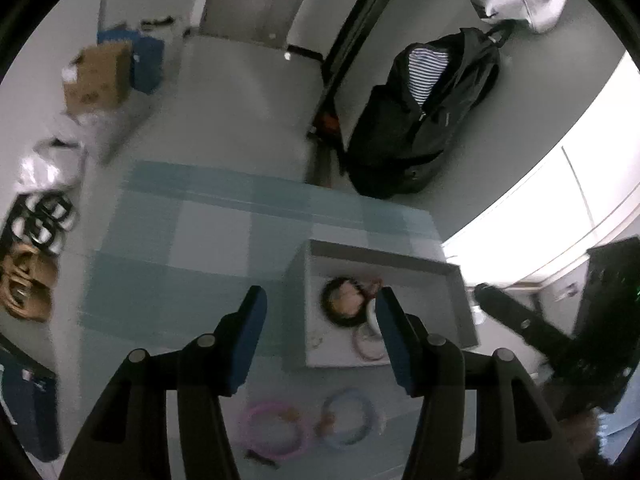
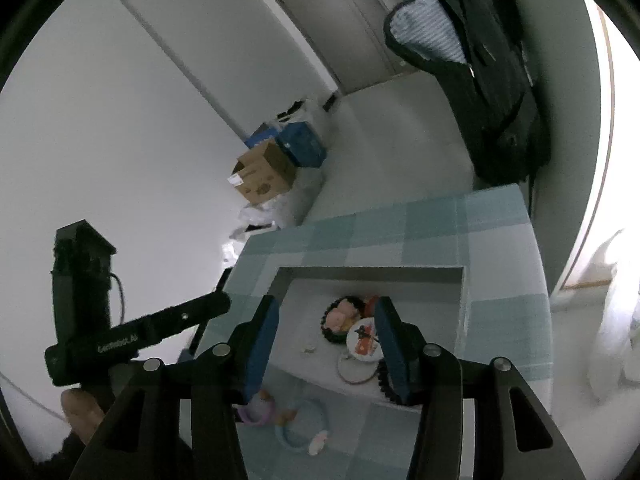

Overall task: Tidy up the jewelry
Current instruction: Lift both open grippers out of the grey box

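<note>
A shallow white box stands on the blue checked cloth. In it lie a dark-rimmed round piece with a pink centre and a pale pink ring. My left gripper hangs open above the cloth at the box's left edge, with nothing between its pads. A pink bracelet and a blue bracelet lie on the cloth below it. In the right wrist view my right gripper is open and empty above the box, over the dark-rimmed piece and a white disc with red print.
A black backpack leans beyond the table's far edge. A cardboard box and a blue box sit on the floor by the wall. Sandals lie on the floor at left. A person's hand holds the left gripper's body.
</note>
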